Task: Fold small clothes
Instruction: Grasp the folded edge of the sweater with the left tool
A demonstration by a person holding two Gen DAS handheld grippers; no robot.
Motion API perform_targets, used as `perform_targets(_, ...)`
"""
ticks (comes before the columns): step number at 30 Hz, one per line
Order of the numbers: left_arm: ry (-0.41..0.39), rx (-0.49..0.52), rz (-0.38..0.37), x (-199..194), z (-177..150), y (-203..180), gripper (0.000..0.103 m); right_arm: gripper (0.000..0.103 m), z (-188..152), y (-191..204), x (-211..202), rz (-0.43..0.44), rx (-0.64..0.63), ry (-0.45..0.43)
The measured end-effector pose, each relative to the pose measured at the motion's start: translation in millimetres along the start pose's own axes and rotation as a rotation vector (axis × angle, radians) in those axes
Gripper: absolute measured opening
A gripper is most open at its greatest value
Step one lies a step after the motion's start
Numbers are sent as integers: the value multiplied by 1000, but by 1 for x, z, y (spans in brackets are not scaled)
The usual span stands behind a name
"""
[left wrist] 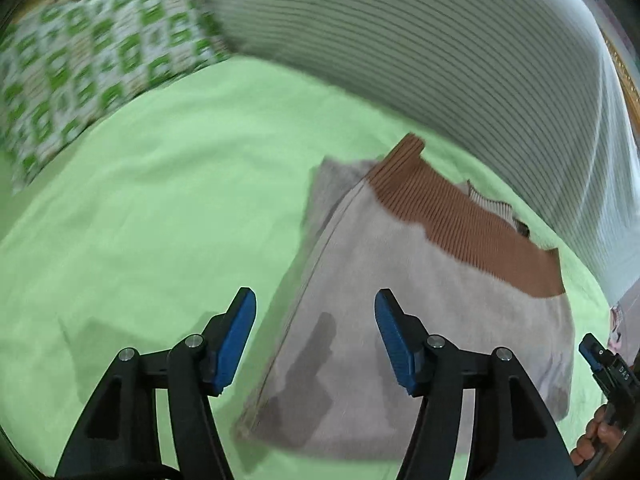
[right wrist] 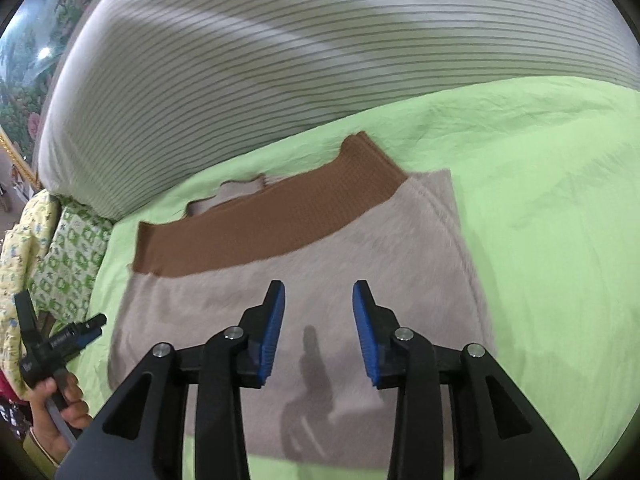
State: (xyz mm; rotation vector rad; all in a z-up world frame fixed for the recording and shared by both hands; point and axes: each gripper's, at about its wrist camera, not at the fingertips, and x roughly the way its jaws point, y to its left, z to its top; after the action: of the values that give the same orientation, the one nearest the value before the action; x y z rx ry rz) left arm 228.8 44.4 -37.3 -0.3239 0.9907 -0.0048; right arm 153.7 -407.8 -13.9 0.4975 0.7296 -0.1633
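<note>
The folded beige garment [right wrist: 320, 264] with its brown ribbed band [right wrist: 256, 224] is lying flat on the green sheet [right wrist: 540, 200]. The right gripper [right wrist: 319, 332] is hovering directly over it, jaws spread and empty; the left gripper [left wrist: 316, 340], likewise spread, is straddling its left edge. The band is running crosswise, on the far side.

Green bedsheet [left wrist: 160, 200]; striped bolster [right wrist: 280, 60] behind; green-patterned pillow [left wrist: 80, 72] beside.

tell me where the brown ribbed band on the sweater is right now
The brown ribbed band runs across the beige sweater's far edge, nearest the striped bolster.
</note>
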Motion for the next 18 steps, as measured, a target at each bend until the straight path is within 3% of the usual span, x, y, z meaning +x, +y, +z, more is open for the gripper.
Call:
perform_targets(10,87,-136,-21,-21,-63,25,71,38,-45,17,-22,46,9,38)
perform_targets(18,160,-263,-53,1,-82,38,73,38,-69,21,-30,43,26,64)
